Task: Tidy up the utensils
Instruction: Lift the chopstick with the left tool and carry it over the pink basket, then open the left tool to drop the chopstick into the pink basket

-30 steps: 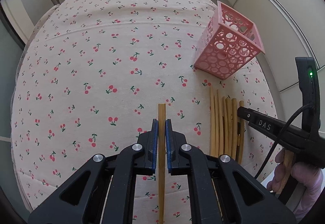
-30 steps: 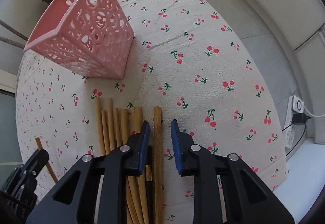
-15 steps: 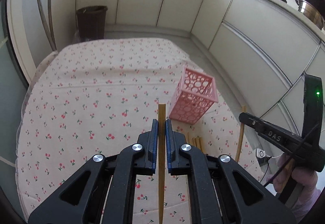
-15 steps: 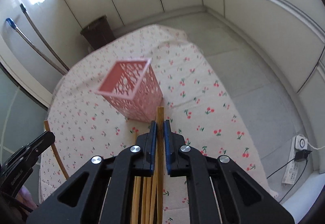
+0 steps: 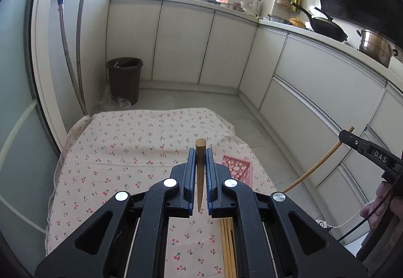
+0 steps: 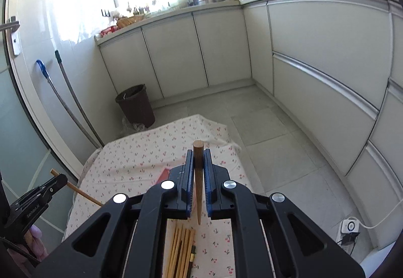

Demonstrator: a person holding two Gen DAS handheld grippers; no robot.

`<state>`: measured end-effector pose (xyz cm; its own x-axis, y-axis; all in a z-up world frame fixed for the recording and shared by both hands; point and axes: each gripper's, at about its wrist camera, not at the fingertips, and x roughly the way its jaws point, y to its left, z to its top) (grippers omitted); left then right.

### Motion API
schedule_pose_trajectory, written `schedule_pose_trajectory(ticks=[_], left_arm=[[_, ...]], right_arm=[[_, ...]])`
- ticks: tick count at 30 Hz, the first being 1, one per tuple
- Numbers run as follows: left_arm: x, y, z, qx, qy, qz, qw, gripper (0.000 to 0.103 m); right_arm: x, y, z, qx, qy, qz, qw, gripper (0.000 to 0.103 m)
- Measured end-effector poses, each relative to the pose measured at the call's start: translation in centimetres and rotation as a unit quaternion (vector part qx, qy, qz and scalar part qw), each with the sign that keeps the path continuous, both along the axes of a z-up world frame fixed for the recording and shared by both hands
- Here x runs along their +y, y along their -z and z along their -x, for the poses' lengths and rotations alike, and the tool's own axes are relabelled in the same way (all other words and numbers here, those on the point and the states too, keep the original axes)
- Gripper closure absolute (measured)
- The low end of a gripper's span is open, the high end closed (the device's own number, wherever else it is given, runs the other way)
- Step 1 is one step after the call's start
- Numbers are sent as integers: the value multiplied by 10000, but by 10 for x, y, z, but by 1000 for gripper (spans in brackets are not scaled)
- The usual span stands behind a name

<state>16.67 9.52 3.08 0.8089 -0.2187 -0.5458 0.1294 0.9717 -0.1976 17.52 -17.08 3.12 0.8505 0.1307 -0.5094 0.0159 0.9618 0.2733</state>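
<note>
Each gripper is clamping one wooden chopstick: the left gripper (image 5: 200, 159) is squeezing its chopstick (image 5: 200, 172) blunt end forward, and the right gripper (image 6: 198, 162) is doing the same with its own chopstick (image 6: 198, 177). Both are pointing out over the cherry-print cloth (image 5: 131, 142), tilted down a bit. The left view is catching the pink basket (image 5: 236, 169); the right view is showing more of the loose chopsticks (image 6: 180, 250) lying on the cloth below.

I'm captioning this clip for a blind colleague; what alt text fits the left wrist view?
The left tool is shut on a wooden chopstick, held above a cherry-print cloth. A pink basket and loose chopsticks lie below; at right, the right tool holds another chopstick.
</note>
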Motion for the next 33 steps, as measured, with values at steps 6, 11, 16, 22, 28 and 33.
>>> schedule_pose_trajectory(ticks=[6, 11, 16, 22, 28, 33], left_arm=[[-13, -48, -23, -504, 47, 193, 9985, 96], [-36, -56, -52, -581, 193, 250, 9978, 96], [-60, -44, -80, -457, 322, 183, 9983, 96], [-67, -17, -105, -146, 366, 301, 9988, 51], [-49, -17, -104, -147, 17, 544, 9984, 45], [-39, -17, -104, -85, -132, 576, 9982, 36]], right_arm=[[-19, -32, -31, -447, 104, -502, 9977, 95], [-22, -37, -60, -519, 12, -787, 9955, 95], [-14, -25, -80, -380, -139, -759, 9963, 95], [-5, -14, -94, -205, -238, -697, 9971, 95], [3, -6, -103, 16, -280, -601, 9978, 95], [13, 5, -110, 177, -297, -560, 9978, 95]])
